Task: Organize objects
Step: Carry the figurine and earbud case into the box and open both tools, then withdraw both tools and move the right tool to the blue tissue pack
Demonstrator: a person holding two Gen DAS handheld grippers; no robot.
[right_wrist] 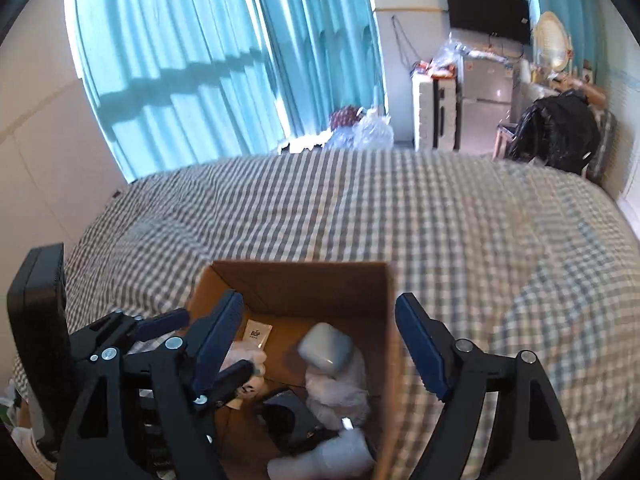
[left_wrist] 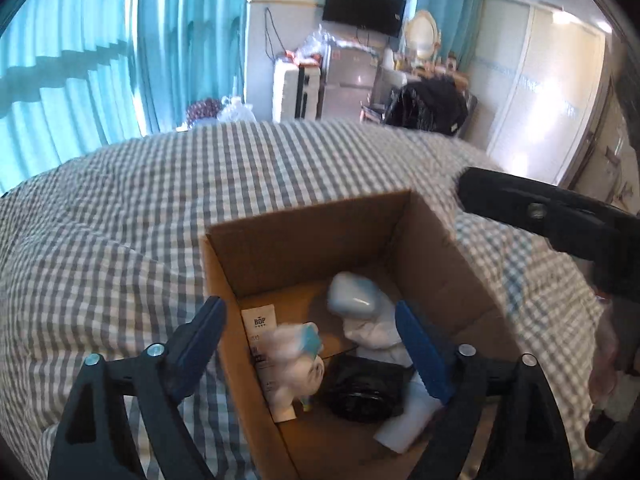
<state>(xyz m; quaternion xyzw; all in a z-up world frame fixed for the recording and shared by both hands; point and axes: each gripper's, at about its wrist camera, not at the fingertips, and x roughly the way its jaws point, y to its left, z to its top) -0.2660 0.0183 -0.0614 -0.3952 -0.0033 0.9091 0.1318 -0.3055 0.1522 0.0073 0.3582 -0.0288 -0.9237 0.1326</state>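
An open cardboard box (left_wrist: 304,248) sits on a grey checked bed; it also shows in the right wrist view (right_wrist: 304,280). Inside lie a pale blue earbud case (left_wrist: 352,294) (right_wrist: 326,346), a white plush toy with a teal patch (left_wrist: 298,360), a white BOP tube (left_wrist: 262,332) (right_wrist: 256,334), a black pouch (left_wrist: 362,394) (right_wrist: 290,416), crumpled white wrapping (left_wrist: 374,330) (right_wrist: 340,392) and a white cylinder (right_wrist: 320,460). My left gripper (left_wrist: 310,336) hangs open and empty over the box; it also shows in the right wrist view (right_wrist: 204,346). My right gripper (right_wrist: 320,332) is open and empty above the box.
The checked bedspread (left_wrist: 120,220) (right_wrist: 480,240) surrounds the box. Teal curtains (right_wrist: 200,60), a wall TV (left_wrist: 362,4), a white drawer unit (left_wrist: 296,88) and a chair with a black jacket (right_wrist: 556,132) stand beyond the bed's far edge.
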